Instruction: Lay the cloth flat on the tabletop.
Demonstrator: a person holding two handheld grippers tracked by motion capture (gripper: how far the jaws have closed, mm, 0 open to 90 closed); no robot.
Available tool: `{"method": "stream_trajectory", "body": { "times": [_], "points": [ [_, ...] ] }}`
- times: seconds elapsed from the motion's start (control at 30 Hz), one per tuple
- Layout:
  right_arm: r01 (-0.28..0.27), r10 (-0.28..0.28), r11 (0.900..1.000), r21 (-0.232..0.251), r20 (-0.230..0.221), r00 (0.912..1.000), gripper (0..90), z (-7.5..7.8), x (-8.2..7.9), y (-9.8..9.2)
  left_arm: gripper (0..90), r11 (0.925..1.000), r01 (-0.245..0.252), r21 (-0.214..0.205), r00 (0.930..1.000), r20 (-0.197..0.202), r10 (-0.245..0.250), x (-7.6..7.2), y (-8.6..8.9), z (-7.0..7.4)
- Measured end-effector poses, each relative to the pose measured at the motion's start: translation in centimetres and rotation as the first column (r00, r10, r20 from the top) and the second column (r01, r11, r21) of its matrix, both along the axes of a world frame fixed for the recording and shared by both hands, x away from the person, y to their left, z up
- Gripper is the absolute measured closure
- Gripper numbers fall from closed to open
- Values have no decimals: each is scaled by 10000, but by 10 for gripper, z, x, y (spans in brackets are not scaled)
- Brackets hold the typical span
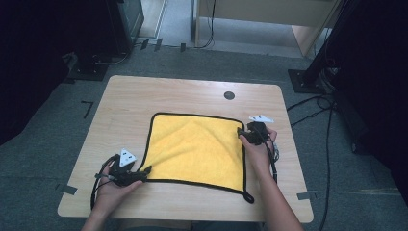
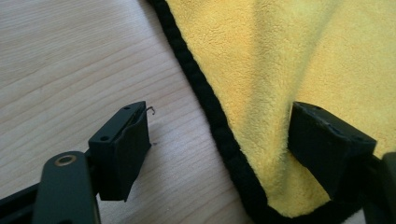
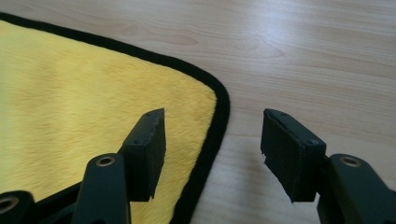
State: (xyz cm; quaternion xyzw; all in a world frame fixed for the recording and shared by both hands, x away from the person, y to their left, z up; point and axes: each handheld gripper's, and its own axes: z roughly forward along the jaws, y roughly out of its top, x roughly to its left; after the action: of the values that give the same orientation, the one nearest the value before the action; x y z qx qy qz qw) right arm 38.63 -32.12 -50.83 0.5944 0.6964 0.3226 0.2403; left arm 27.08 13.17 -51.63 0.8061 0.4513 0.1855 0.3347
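High view: yellow cloth [image 1: 195,149] flat on wooden table [image 1: 134,96], both grippers open, grey carpet [image 1: 43,159] around.

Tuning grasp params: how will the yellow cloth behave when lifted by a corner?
Likely floppy: the cloth lies flat, with a soft fold near the left gripper. Probably light, given its thin plush pile. The thick black hem may give the jaws a better bite than the pile.

Jaws: we see black blocky pads on our left gripper [image 2: 219,149] and right gripper [image 3: 212,154].
Screws: brass-ringed.
Plates: grey triangles, twelve o'clock.
Cables: black.
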Motion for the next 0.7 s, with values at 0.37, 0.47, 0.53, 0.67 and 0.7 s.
{"method": "stream_trajectory", "body": {
  "times": [0.37,0.47,0.53,0.67,0.7],
  "points": [
    [785,-785,9969,-59,-56,9969,368,-8,14,-24,145,10000,-82,50,10000,-35,82,2,1,-1],
    [781,-780,9969,-25,419,9961,391,1,12,-17,141,10000,-75,50,10000,-33,76,2,0,-1],
    [543,-574,9976,440,713,9958,394,10,14,-6,137,9999,-58,81,10000,-34,59,2,0,-1],
    [-601,522,9955,733,1054,9931,394,26,24,39,135,9999,-102,50,9999,-7,103,2,0,-1],
    [-804,714,9936,798,1096,9914,395,27,26,48,135,9999,-115,50,9999,-6,115,2,0,-1]
  ]
}}
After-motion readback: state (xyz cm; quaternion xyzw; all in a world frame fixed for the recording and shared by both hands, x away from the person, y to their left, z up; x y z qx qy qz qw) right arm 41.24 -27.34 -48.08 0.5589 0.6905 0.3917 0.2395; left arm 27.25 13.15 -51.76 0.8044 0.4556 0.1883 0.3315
